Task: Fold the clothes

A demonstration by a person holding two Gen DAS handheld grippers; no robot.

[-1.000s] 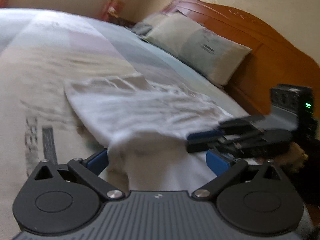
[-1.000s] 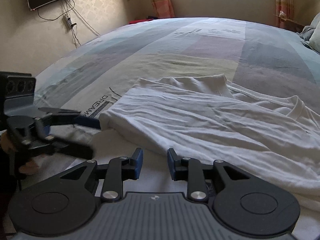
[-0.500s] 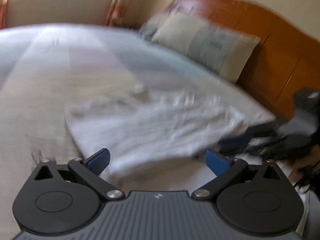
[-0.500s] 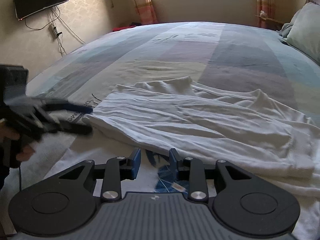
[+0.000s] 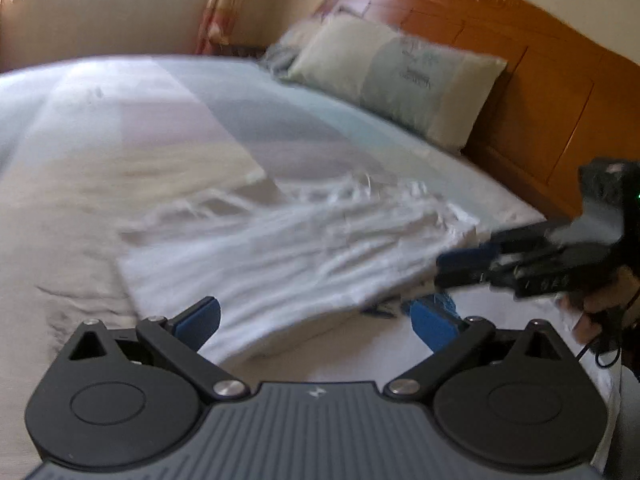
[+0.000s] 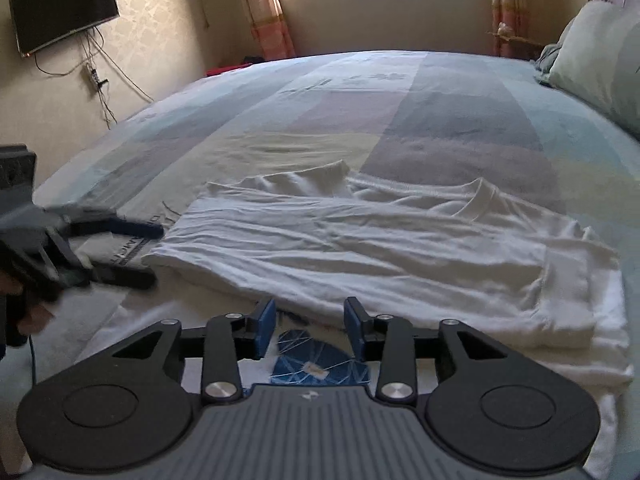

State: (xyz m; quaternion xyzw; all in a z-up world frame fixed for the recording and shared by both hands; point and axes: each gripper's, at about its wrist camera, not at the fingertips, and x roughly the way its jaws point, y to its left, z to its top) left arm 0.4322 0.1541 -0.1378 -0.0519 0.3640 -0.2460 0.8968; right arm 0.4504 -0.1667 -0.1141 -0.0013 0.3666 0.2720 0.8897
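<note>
While shirt (image 6: 360,248) lies folded, bedspread (image 6: 400,120) beyond seems clear.

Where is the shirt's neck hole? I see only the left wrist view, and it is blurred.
Observer: In the right wrist view the white shirt lies folded on the bed, with its neck hole at the far right end, towards the pillow.
Operator: Is the right gripper holding the shirt?
Observer: No. The right gripper has just been opening its jaws, and nothing is pinched between them.
</note>
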